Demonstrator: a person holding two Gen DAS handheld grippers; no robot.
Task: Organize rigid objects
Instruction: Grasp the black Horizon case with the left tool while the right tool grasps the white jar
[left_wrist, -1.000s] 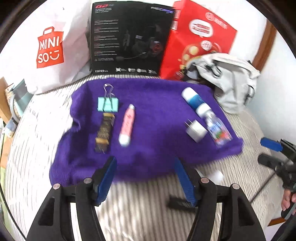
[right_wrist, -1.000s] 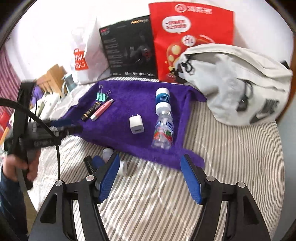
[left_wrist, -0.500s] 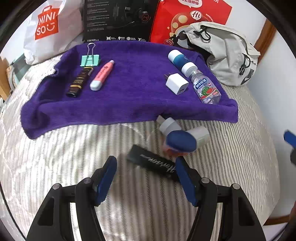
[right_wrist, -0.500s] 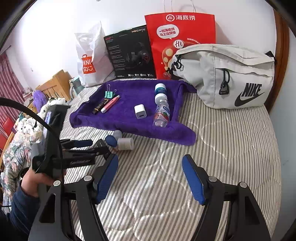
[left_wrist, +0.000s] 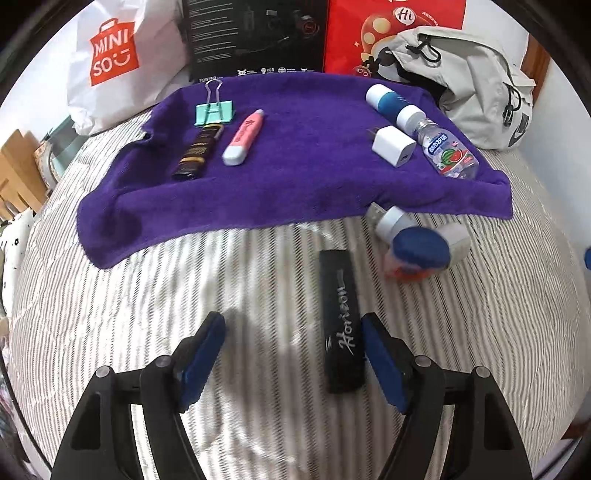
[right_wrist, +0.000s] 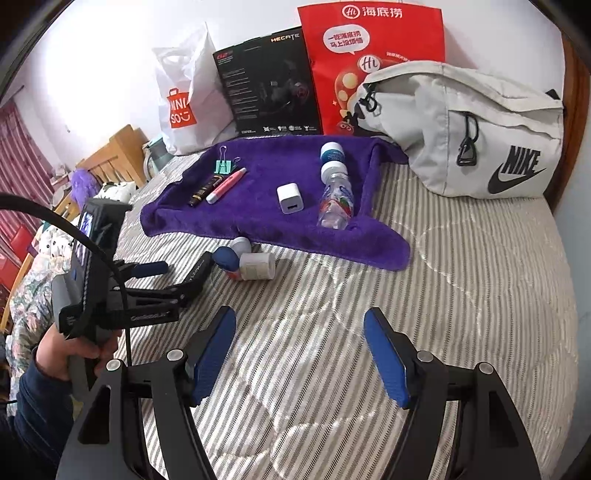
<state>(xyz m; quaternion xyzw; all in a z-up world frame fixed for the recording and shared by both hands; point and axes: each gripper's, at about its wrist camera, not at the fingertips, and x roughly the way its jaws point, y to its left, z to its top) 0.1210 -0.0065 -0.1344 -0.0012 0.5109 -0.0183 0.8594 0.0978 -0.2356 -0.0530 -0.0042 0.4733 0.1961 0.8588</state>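
Black Horizon case (left_wrist: 341, 325) lies on the striped bed (left_wrist: 184, 288) near a purple towel (left_wrist: 295, 177), both grippers spread.

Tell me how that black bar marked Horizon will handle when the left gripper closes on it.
The black bar looks stiff and flat-sided, so it probably won't roll or bend. It lies on the soft striped bed, so it may sink when pressed. It sits close against one finger of the open left gripper, so closing may slide it sideways first.

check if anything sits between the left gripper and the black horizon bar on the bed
Nothing visible does. The left gripper is open, and the black Horizon bar lies on the striped bedcover already inside the gap, close to the right-hand finger.
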